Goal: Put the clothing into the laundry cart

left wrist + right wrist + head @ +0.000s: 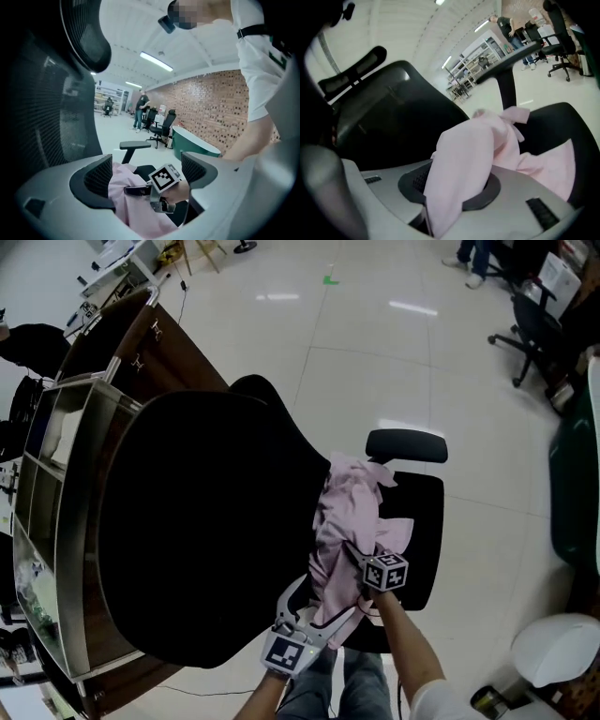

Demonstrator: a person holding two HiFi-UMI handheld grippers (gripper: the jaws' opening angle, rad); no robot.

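Note:
A pink garment (pixel 347 521) lies bunched on the seat of a black office chair (pixel 206 540). My right gripper (pixel 361 579) is down on it and shut, with a fold of the pink cloth (pixel 464 159) pinched between its pads. My left gripper (pixel 314 620) sits just in front of the seat. Its jaws stand wide apart, and the pink garment (pixel 131 201) rests against the left one without being pinched. The right gripper's marker cube (pixel 165 178) shows between them. A dark green tub-like cart (pixel 574 484) stands at the right edge and also appears as a green tub (pixel 197 143).
The chair's tall backrest fills the left of the head view, and its armrest (pixel 406 444) sticks out behind the garment. A wooden shelf unit (pixel 66 521) stands at the left. Other office chairs (pixel 534 329) and a white round object (pixel 558 648) are at the right.

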